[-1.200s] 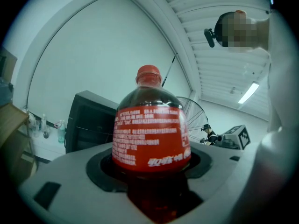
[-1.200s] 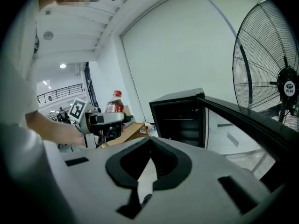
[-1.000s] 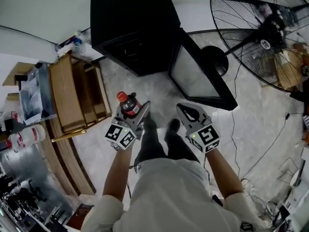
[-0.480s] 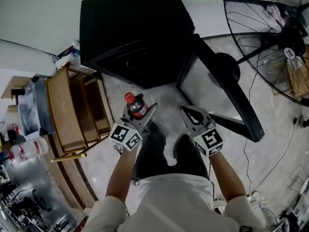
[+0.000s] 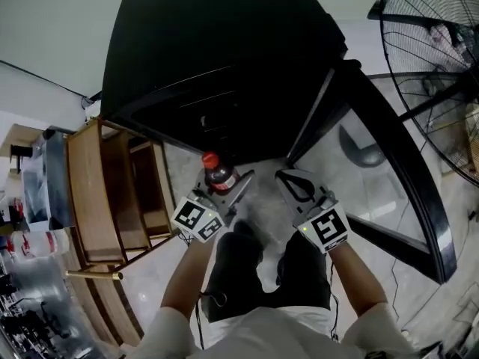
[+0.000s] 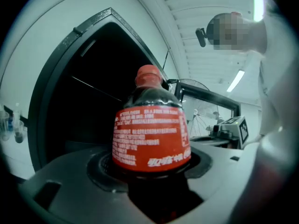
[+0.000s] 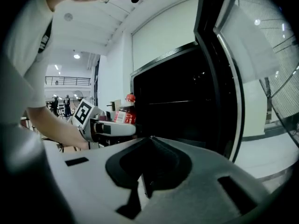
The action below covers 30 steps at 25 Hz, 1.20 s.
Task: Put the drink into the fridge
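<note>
A cola bottle (image 5: 219,176) with a red cap and red label stands upright in my left gripper (image 5: 228,187), which is shut on its body. The left gripper view shows the bottle (image 6: 150,134) close up between the jaws, with the dark inside of the black fridge (image 6: 79,106) right behind it. The fridge (image 5: 217,58) fills the top of the head view, and its glass door (image 5: 374,163) is swung open to the right. My right gripper (image 5: 293,184) is level with the left one, shut and holding nothing. Its own view shows the right gripper (image 7: 148,146) facing the fridge opening (image 7: 177,97).
A wooden rack (image 5: 97,193) stands against the fridge's left side. A large floor fan (image 5: 441,73) is behind the open door on the right. A white bottle (image 5: 34,241) lies on a counter at far left. The person's legs and shoes are just below the grippers.
The person has stepped toward the fridge, which now looms larger and closer. Both grippers sit nearer its opening. The bottle stays in the left gripper.
</note>
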Motion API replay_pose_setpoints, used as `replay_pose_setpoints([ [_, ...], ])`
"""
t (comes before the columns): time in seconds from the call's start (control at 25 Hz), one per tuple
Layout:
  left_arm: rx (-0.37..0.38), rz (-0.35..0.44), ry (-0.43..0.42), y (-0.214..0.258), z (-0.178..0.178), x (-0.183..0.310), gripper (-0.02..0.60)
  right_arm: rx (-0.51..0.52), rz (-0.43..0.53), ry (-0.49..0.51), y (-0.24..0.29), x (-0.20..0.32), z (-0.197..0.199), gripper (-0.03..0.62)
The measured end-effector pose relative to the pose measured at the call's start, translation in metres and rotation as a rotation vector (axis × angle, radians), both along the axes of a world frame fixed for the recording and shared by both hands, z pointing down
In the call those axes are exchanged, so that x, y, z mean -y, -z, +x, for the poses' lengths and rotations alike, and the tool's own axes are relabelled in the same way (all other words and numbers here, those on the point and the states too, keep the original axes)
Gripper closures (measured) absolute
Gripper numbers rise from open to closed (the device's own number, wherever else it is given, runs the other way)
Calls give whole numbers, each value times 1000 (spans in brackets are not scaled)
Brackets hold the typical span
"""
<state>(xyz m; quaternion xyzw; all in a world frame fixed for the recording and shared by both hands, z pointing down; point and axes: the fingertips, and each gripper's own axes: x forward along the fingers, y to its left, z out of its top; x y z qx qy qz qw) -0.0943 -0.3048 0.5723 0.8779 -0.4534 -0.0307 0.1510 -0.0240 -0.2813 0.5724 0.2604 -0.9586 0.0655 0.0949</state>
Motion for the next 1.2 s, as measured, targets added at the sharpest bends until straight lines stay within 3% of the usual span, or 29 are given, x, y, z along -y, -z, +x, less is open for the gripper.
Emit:
replay_pose_setpoints([
  [0.24, 23, 96, -26, -35, -16, 31, 290, -1, 16, 14, -58, 27, -27, 592],
  [0.52, 83, 177, -22, -81, -17, 57, 290, 22, 138, 1, -96, 51, -38, 592],
  [0.68, 133, 211, 24, -105, -20, 80, 290, 25, 203, -26, -119, 54, -27, 592],
  [0.88, 155, 251, 117, -106, -26, 107, 290, 24, 200, -35, -137, 41, -24, 592],
  [1.2, 166, 204, 184, -98, -28, 153, 290, -3, 197, -85, -134, 59, -24, 592],
])
